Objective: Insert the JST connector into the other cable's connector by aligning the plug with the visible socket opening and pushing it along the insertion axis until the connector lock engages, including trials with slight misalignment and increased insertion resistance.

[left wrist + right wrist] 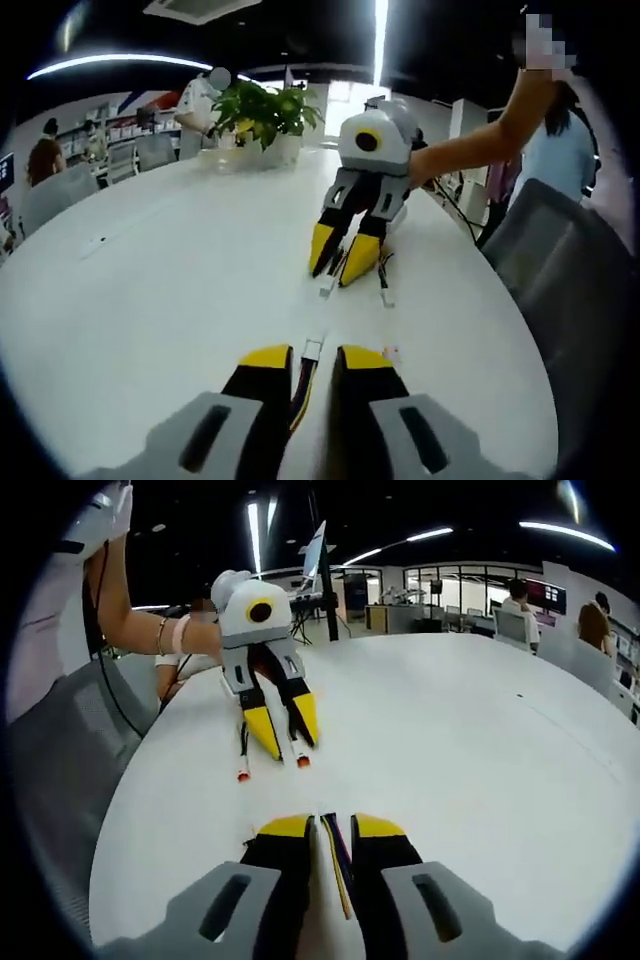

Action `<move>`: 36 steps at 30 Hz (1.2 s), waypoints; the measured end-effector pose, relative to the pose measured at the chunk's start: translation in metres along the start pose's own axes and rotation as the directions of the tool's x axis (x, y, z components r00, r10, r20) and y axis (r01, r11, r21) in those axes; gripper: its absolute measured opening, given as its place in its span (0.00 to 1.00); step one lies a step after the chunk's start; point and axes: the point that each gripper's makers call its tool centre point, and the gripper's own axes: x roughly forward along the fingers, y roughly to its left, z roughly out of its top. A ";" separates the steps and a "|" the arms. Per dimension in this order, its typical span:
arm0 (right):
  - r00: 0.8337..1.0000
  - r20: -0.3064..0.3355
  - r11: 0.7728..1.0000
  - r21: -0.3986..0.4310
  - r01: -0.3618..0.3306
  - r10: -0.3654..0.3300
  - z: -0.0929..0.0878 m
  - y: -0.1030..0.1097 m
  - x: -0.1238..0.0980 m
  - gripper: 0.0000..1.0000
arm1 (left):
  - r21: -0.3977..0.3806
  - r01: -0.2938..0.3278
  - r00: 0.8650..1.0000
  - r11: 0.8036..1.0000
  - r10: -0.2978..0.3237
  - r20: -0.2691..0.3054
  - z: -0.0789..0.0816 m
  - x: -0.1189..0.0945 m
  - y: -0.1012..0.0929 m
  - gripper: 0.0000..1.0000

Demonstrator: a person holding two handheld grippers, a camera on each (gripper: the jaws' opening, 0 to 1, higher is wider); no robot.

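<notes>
potted plant [262, 112] on white table [180, 260]

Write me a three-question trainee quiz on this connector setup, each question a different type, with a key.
1. True or false: the left gripper has its jaws closed on a cable with a white connector at the tip.
2. Multiple choice: the white table carries, at its far end, A) a potted plant B) a laptop C) a toolbox.
3. Fill in: in the right gripper view, the right gripper grips a ____ running back between its jaws.

Key: 1 true; 2 A; 3 cable.
</notes>
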 end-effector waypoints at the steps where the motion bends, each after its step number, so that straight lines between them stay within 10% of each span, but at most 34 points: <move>1: 1.000 0.001 1.000 -0.006 -0.001 0.002 0.000 0.000 0.000 0.10 | -0.007 0.002 1.000 1.000 -0.002 0.004 0.000 0.000 0.000 0.10; 36: 0.999 0.030 0.998 -0.062 -0.012 0.014 0.003 0.000 0.005 0.04 | 0.081 0.030 0.995 0.996 -0.037 0.087 0.005 0.004 -0.008 0.00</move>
